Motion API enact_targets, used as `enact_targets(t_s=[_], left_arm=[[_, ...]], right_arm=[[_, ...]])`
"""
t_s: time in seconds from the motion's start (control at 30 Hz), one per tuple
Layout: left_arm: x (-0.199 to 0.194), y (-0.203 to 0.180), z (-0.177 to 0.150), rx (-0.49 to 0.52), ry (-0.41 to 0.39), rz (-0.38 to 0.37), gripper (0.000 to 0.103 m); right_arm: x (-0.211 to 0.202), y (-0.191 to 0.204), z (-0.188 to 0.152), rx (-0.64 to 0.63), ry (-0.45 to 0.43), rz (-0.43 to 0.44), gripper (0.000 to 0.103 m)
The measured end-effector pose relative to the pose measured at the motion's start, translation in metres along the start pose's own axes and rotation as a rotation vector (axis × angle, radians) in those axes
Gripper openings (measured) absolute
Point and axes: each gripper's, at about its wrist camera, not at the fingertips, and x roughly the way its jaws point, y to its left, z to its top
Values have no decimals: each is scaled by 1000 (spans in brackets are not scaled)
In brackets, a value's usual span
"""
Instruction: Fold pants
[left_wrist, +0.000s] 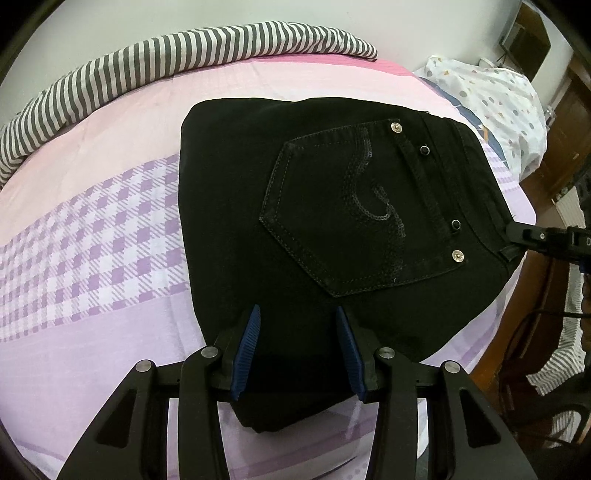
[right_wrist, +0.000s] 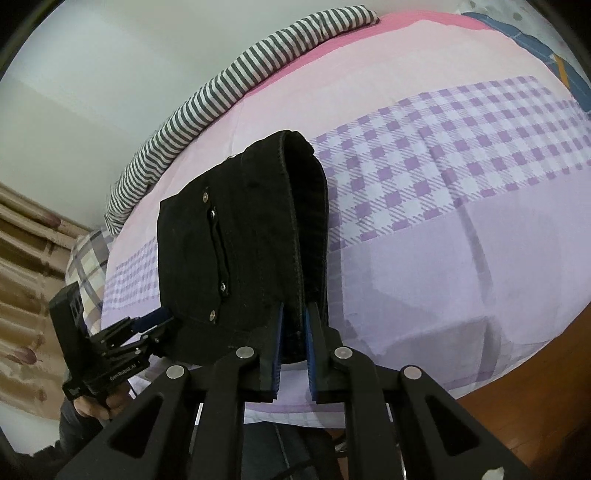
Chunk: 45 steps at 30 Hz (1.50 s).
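Black denim pants (left_wrist: 332, 206), folded into a compact stack, lie on the pink-and-lilac checked bedspread (left_wrist: 110, 229), sequinned back pocket (left_wrist: 354, 210) upward. Left gripper (left_wrist: 298, 321) straddles the near edge, pads apart, not pinching. Right gripper (right_wrist: 293, 317) is clenched on the waistband edge. Striped cloth (left_wrist: 147, 62) lies beyond.

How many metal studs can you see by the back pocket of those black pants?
4: silver rivets at the pocket's upper and lower corners, two dark studs between them beside the pocket. Others may be hidden in the folds.
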Motion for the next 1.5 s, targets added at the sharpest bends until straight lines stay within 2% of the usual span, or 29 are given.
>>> enact_targets(t_s=[0.27, 0.37, 0.53, 0.73, 0.97, 1.1, 1.27, 1.37, 1.5], left_arm=[[0, -5, 3, 16, -5, 40, 48], [0, -8, 4, 33, -8, 69, 50], [0, -15, 5, 66, -15, 115, 50], [-6, -26, 6, 130, -42, 184, 50], [-15, -27, 14, 133, -60, 195, 51], [-20, -24, 19, 121, -65, 198, 51], [-29, -8, 28, 46, -79, 129, 55], [-33, 13, 33, -49, -82, 58, 57], [-30, 46, 37, -183, -64, 18, 57]], right_arm=[[-8, -3, 2, 21, -6, -16, 29], [-12, -3, 4, 19, -5, -26, 33], [-20, 4, 10, -6, -35, -51, 34], [-21, 3, 24, 4, -51, -41, 46], [-10, 4, 40, -24, -32, -62, 55], [0, 0, 46, -20, 3, -42, 56], [14, -6, 49, -28, 50, -33, 61], [19, -9, 50, -33, 61, -30, 62], [22, -14, 51, -35, 64, -25, 63]])
